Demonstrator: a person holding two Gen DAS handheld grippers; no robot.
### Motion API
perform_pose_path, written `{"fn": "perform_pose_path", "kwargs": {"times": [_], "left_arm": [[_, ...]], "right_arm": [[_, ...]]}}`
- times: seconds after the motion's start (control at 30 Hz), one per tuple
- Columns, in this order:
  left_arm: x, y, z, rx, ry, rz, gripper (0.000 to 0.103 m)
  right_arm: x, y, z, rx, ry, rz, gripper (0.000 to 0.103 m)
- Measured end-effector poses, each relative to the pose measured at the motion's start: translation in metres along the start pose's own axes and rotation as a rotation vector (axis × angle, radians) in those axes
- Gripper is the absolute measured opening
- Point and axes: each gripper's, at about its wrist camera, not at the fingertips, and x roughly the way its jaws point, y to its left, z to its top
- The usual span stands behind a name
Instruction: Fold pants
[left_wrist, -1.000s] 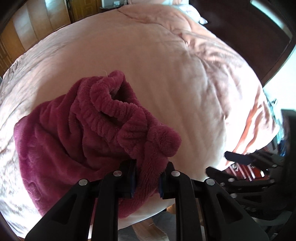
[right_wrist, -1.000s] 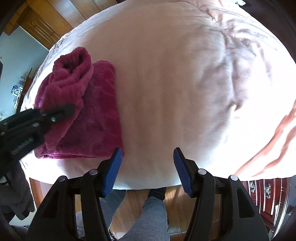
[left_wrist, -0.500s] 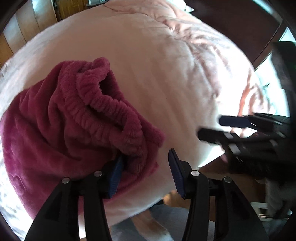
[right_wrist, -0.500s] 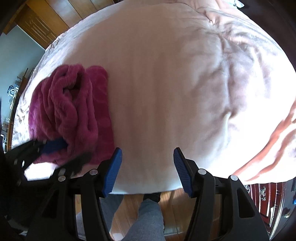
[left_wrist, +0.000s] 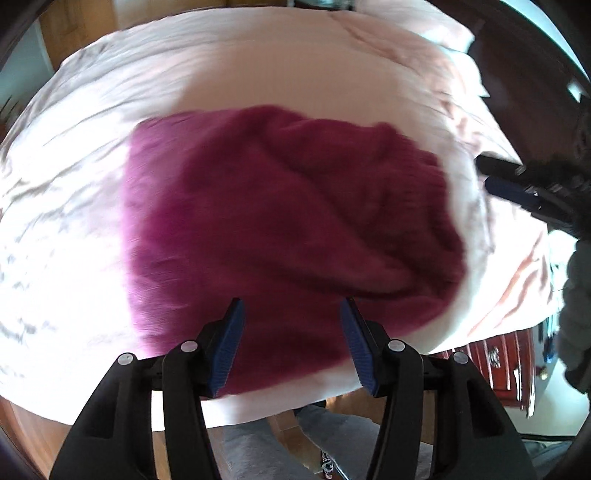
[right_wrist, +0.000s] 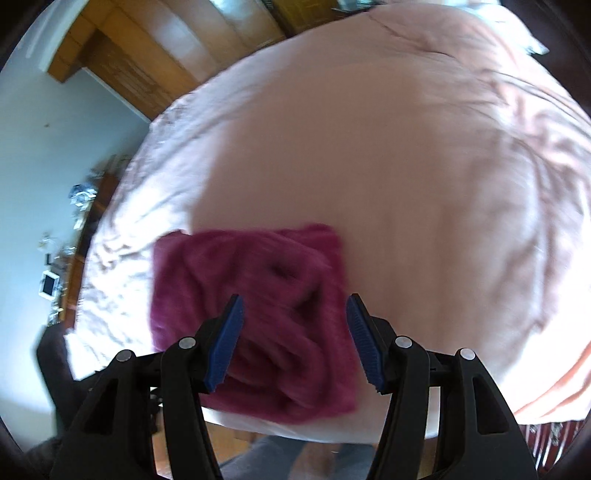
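The fuzzy magenta pants (left_wrist: 288, 221) lie in a folded, lumpy bundle near the front edge of the pink bed cover (left_wrist: 258, 92). My left gripper (left_wrist: 291, 310) hovers above the bundle's near side; its jaws are opening and the blue pads press on nothing. In the right wrist view the pants (right_wrist: 258, 266) show a gathered waistband on top. My right gripper (right_wrist: 294, 302) stands open above them, its fingers apart from the cloth. The right gripper (left_wrist: 517, 181) also shows at the right edge of the left wrist view. Both views are blurred by motion.
The pink bed cover (right_wrist: 406, 166) stretches far back and to the right. Legs in grey trousers (left_wrist: 332, 443) stand at the bed's front edge on a wooden floor. A red cabinet (left_wrist: 495, 358) is at the right, a wooden wardrobe (right_wrist: 129, 66) behind.
My left gripper let go of the pants' waistband, opened and swung over the bundle. My right gripper moved left and up, over the pants. The pants settled into a flatter heap.
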Motion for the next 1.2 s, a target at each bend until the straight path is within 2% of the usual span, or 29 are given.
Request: {"fn": "perform_pose_path", "kwargs": {"times": [0.13,0.23,0.33,0.4,0.47,0.5,0.67,0.73,0.83,0.9,1.0,1.07,1.13,1.2], "left_arm": [[0.004,0.012,-0.004,-0.010,0.013,0.018,0.054],[0.009,0.018,-0.005,-0.008,0.026,0.019,0.054],[0.018,0.017,-0.006,0.006,0.046,0.014,0.054],[0.019,0.017,-0.007,0.020,0.058,0.012,0.055],[0.023,0.016,-0.010,0.038,0.071,0.014,0.057],[0.025,0.016,-0.011,0.044,0.076,0.016,0.057],[0.028,0.016,-0.011,0.049,0.091,-0.004,0.058],[0.028,0.010,-0.011,0.068,0.094,-0.022,0.058],[0.032,-0.004,-0.013,0.122,0.100,-0.026,0.059],[0.035,-0.013,-0.017,0.157,0.108,-0.018,0.065],[0.038,-0.020,-0.021,0.180,0.123,-0.007,0.065],[0.038,-0.020,-0.023,0.175,0.125,-0.009,0.065],[0.038,-0.022,-0.023,0.170,0.126,-0.009,0.065],[0.037,-0.024,-0.021,0.163,0.126,-0.011,0.065]], "right_arm": [[0.021,0.031,0.017,-0.040,0.023,0.065,0.057],[0.046,0.037,0.022,-0.050,0.064,0.047,0.050],[0.073,0.027,0.026,-0.005,0.115,0.025,0.048],[0.085,0.017,0.024,0.022,0.140,0.011,0.043],[0.094,0.011,0.025,0.058,0.162,0.016,0.017],[0.095,0.009,0.026,0.079,0.166,0.036,0.016],[0.062,-0.010,0.036,0.153,0.047,-0.007,0.010],[0.054,-0.028,0.039,0.203,0.024,-0.042,0.009],[0.068,-0.049,0.035,0.233,0.050,-0.093,0.009],[0.081,-0.053,0.033,0.242,0.079,-0.077,0.011],[0.075,-0.051,0.032,0.233,0.083,-0.021,0.024],[0.065,-0.048,0.029,0.202,0.067,-0.022,0.040],[0.052,-0.043,0.021,0.163,0.068,-0.033,0.044],[0.043,-0.038,0.006,0.121,0.101,-0.047,0.044]]}}
